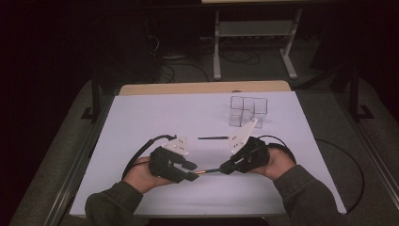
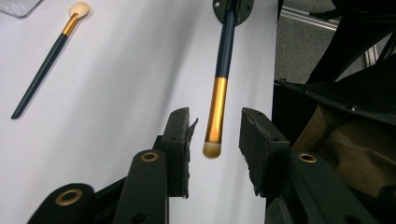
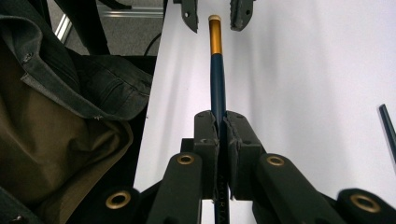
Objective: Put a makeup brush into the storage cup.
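Observation:
A makeup brush (image 1: pixel 207 171) with a dark blue handle, gold ferrule and small pale tip hangs level above the white table (image 1: pixel 155 117). My right gripper (image 1: pixel 225 168) is shut on its handle; in the right gripper view the pads (image 3: pixel 208 128) pinch the blue shaft (image 3: pixel 216 70). My left gripper (image 1: pixel 192 170) faces it from the left. In the left gripper view the gripper (image 2: pixel 215 135) is open, and the brush's gold end (image 2: pixel 216 112) sits between the jaws with a gap on each side.
A second brush (image 1: pixel 212 138) of the same kind lies flat on the table beyond the grippers, also seen as the second brush (image 2: pixel 46 63). Clear plastic boxes (image 1: pixel 248 110) stand at the back right. The person's sleeves come in at the near table edge.

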Motion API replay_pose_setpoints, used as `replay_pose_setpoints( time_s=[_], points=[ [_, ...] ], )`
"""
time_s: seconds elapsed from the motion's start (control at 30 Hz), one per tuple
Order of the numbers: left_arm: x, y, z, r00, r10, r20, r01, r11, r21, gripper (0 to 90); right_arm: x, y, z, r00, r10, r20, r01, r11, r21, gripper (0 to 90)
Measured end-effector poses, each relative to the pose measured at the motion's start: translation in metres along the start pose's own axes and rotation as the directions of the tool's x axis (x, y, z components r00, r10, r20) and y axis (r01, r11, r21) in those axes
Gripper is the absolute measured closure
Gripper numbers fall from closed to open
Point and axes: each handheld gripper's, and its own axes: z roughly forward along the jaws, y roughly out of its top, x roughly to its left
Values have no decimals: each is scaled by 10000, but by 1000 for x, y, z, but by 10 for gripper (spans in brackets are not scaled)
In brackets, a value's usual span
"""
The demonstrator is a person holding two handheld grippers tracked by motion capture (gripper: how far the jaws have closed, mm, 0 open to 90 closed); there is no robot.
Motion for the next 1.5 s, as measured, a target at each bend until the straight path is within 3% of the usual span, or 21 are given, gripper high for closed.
replay_pose_setpoints(
  time_s=[0.2, 0.5, 0.6, 0.87, 1.2, 1.3, 1.5],
  points=[
    [2, -1, 4, 9999, -6, 156, 5, 10000, 69, 634, 0, 0, 0, 10000, -80, 31, 80, 10000, -34, 829],
    [2, 4, 7, 9990, 230, 395, -237, 9995, 185, 792, 1, -2, -1, 9998, -168, 58, 169, 9997, -158, 829],
    [1, 6, 6, 9988, 251, 419, -256, 9996, 135, 803, 1, -3, -1, 9999, -167, 8, 167, 9997, -155, 829],
    [-1, 10, 6, 9960, 740, 496, -765, 9958, 508, 827, 3, -6, 1, 9997, -227, -43, 226, 9996, -160, 829],
    [-3, 15, 7, 9943, 959, 466, -1002, 9897, 1023, 832, 1, -6, 9, 9996, 52, -270, -44, 9996, 293, 806],
    [-4, 19, 8, 9939, 998, 476, -1046, 9882, 1116, 833, 0, -3, 12, 9996, 91, -263, -81, 9992, 404, 739],
    [-7, 26, 13, 9929, 1111, 434, -1164, 9822, 1472, 833, 0, 10, 16, 9996, -85, -283, 102, 9981, 611, 732]
  ],
)
